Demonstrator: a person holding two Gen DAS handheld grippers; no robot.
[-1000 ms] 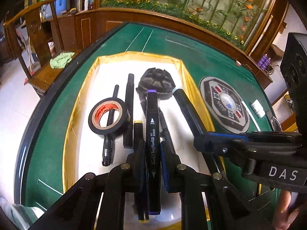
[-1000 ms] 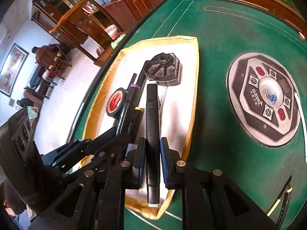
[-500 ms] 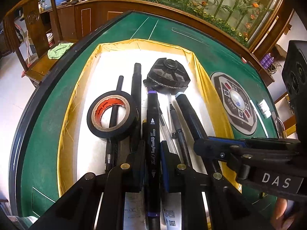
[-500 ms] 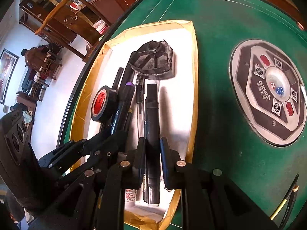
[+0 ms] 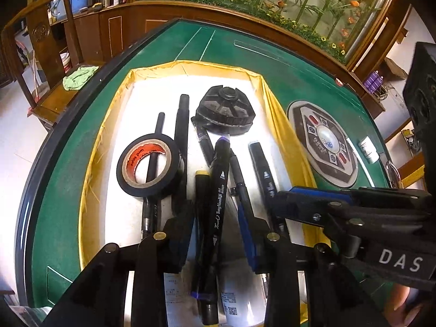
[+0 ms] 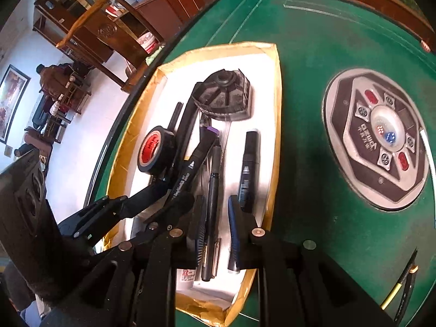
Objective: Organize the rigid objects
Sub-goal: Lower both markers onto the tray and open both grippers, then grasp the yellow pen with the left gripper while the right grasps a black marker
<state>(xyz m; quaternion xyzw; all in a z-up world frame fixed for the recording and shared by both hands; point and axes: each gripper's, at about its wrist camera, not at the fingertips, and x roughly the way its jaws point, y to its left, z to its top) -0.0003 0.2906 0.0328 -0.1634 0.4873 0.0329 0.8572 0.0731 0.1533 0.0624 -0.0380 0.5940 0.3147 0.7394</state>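
Both grippers hang over the gold-edged box on the green counter, and the box is already crowded. The left gripper has its jaws opening around the purple-capped marker; the marker lies between the blue pads with a gap on either side, leaning across a yellow-capped marker and a thin pen. If the gripper lifts off carelessly, a pad could snag the barrel and drag it crooked, or roll it onto its neighbours. In the right wrist view the right gripper has its jaws standing apart, a slim pen loose between them and the fat black marker lying free in the box just beside the right pad. That pad could nudge the marker against the box wall or catch its lower end as it withdraws. The tape roll sits propped on two pens at the left and could slip if the pile is jostled. The black ribbed disc at the far end looks settled.
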